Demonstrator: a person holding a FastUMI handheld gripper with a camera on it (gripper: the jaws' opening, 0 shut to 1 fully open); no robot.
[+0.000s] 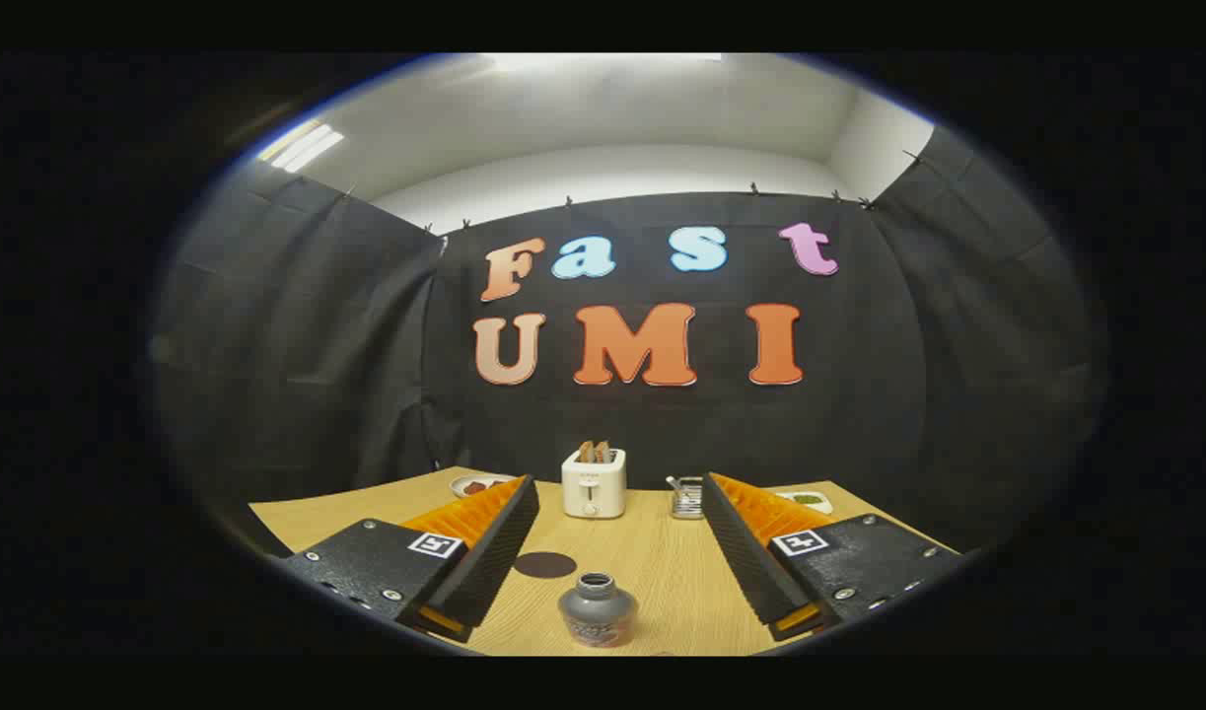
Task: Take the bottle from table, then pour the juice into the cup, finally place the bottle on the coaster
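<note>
My claw [610,567] is spread wide, its two fingers well apart and pressing on nothing. The bottle [597,609] stands upright on the wooden surface [662,562] between my fingers, near their bases, touching neither; I look down on its open neck from above. Just beyond it and a little to the left lies the dark round coaster [545,565], flat on the surface, close beside the inner edge of my left finger [484,552] and apart from the bottle.

Farther off, near the far edge of the surface, a white toaster [593,483] stands with slices of toast sticking up from its slots. To its right, partly hidden behind my right finger [750,557], is a small clear container [685,498]; I cannot tell whether it is the cup. A small plate [474,484] with something reddish sits at the far left, and another plate [808,501] with something green at the far right.
</note>
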